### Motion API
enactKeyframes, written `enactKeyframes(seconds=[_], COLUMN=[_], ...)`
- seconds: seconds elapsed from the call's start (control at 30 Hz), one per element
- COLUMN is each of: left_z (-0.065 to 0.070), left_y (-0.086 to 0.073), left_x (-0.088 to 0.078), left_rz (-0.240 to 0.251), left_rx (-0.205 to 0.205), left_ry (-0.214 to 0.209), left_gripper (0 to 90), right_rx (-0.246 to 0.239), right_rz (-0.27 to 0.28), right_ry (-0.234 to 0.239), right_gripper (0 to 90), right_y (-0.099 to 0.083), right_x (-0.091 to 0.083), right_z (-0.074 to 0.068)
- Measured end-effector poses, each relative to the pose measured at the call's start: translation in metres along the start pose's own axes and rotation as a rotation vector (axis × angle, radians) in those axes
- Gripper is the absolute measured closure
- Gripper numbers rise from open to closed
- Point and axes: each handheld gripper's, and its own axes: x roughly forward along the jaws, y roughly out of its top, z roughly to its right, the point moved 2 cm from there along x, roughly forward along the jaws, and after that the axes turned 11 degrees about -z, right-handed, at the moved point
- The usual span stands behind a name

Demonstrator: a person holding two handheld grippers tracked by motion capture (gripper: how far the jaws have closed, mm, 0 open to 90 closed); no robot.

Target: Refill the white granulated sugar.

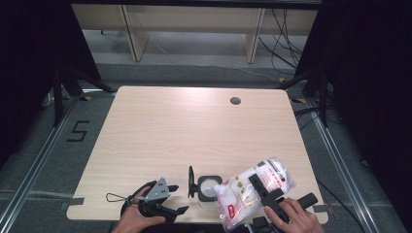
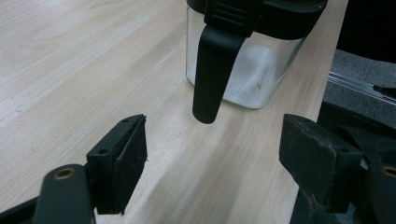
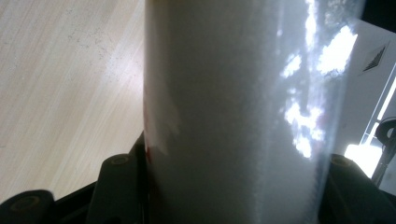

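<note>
in the high view, a wooden table (image 1: 194, 131) has a small clear jar (image 1: 209, 188) near its front edge, with a black rim and an open black lid standing up at its left. a plastic bag of white powder (image 1: 245, 191) is tipped over the jar from the right, and its low corner is at the jar's mouth. the right gripper (image 1: 266, 190) squeezes the bag, held by the person's right hand (image 1: 296, 218). the left gripper (image 1: 175, 198) is just left of the jar, held by the left hand (image 1: 138, 218).

in the left gripper view, the jaws stand wide apart with nothing between them. the jar (image 2: 254, 70) sits ahead with white powder at its bottom, and a black lid flap (image 2: 212, 70) hangs down in front.

in the right gripper view, the bag (image 3: 233, 121) is pinched between both jaws, above the table (image 3: 65, 84).
</note>
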Motion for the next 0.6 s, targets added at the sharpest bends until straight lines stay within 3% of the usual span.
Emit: enactKeyframes(seconds=[0.2,0.37,0.43,0.6], left_z=[-0.0019,-0.0008,-0.0007,-0.0014], left_y=[-0.0002,0.0,-0.0001,0.0002], left_x=[-0.0009,-0.0005,-0.0005,-0.0005], left_rz=[-0.021,-0.006,-0.006,-0.001], left_rx=[0.021,0.008,0.009,0.02], left_ry=[0.015,0.005,0.005,0.007], left_gripper=[23.0,23.0,23.0,23.0], right_rx=[0.001,-0.003,0.012,-0.001], right_rz=[-0.004,-0.001,-0.009,-0.007], right_ry=[-0.002,-0.006,0.003,0.005], right_gripper=[47.3,47.4,47.4,47.4], right_y=[0.0,0.0005,0.0002,0.0002], right_x=[-0.0004,-0.0001,-0.0007,-0.0005], right_z=[0.0003,0.0003,-0.0012,-0.0006])
